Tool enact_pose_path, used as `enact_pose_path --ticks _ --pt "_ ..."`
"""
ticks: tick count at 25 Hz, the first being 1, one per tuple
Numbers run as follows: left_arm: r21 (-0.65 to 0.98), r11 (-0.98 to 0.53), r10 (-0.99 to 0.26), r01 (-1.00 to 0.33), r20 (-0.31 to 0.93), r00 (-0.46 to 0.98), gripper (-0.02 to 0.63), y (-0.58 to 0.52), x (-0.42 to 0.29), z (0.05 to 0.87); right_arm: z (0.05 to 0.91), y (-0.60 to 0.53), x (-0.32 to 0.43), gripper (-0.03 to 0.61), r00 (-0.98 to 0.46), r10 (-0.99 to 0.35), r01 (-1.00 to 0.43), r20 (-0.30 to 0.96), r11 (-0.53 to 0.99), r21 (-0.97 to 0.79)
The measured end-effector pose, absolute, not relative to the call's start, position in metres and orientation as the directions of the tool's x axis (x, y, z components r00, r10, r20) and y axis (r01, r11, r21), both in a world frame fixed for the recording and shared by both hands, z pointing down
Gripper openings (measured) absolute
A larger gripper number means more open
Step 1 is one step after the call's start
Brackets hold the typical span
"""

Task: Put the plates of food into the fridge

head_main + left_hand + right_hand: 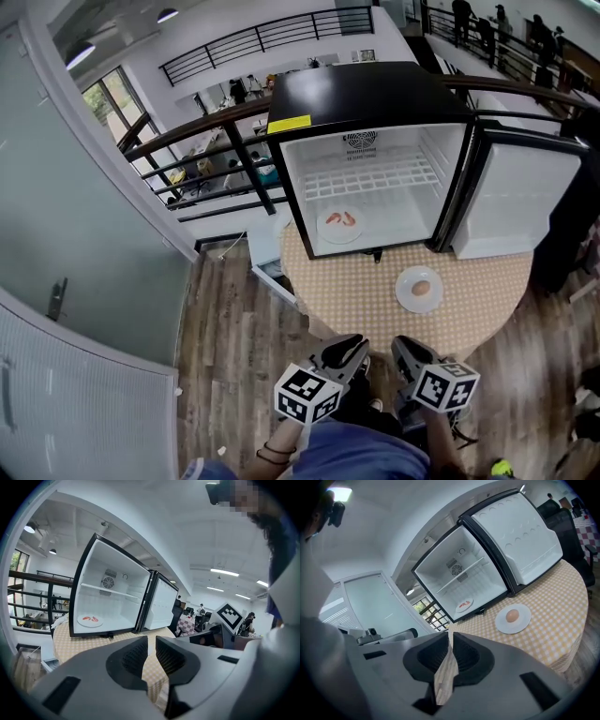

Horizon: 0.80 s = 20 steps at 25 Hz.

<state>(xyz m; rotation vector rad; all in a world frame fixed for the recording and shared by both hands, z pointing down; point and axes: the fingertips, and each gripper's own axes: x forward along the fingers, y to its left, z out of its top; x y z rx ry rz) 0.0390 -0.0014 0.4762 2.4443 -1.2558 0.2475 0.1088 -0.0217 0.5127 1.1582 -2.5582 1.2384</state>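
Head view, fridge [366, 94] holding red-food plate [327, 235], egg plate [404, 292] on table [356, 298]

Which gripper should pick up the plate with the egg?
Right. The egg plate lies on the right side of the table, nearer the right gripper, and shows just ahead in its view. The left gripper would probably have to reach across.

Left gripper [352, 348] and right gripper [405, 347] are showing grey shells, black ribbed pads [135, 656] — each carrying a black-and-white marker cube [307, 394].
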Motion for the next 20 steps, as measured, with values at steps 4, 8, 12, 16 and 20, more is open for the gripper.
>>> enact_pose_path --ticks 4,8,12,16,20 --pt "0.25 -0.566 -0.707 -0.785 0.342 0.619 0.058 -0.024 0.051 0.483 0.519 -0.042 0.122 0.043 -0.679 -0.632 -0.676 0.373 0.343 -0.652" --pt "0.253 -0.602 -0.669 -0.757 0.358 0.652 0.058 -0.058 0.062 0.494 0.531 -0.068 0.14 0.043 -0.63 -0.66 -0.713 0.409 0.283 -0.641" --pt "0.257 -0.635 -0.619 -0.728 0.394 0.679 0.058 -0.092 0.072 0.508 0.544 -0.089 0.156 0.043 -0.594 -0.669 -0.733 0.447 0.22 -0.644" --pt "0.285 -0.645 -0.58 -0.709 0.422 0.697 0.06 -0.121 0.075 0.525 0.559 -0.11 0.174 0.043 -0.543 -0.688 -0.759 0.482 0.156 -0.632" --pt "0.305 -0.649 -0.529 -0.697 0.477 0.702 0.06 -0.137 0.067 0.555 0.578 -0.122 0.186 0.043 -0.492 -0.696 -0.79 0.524 0.103 -0.604"
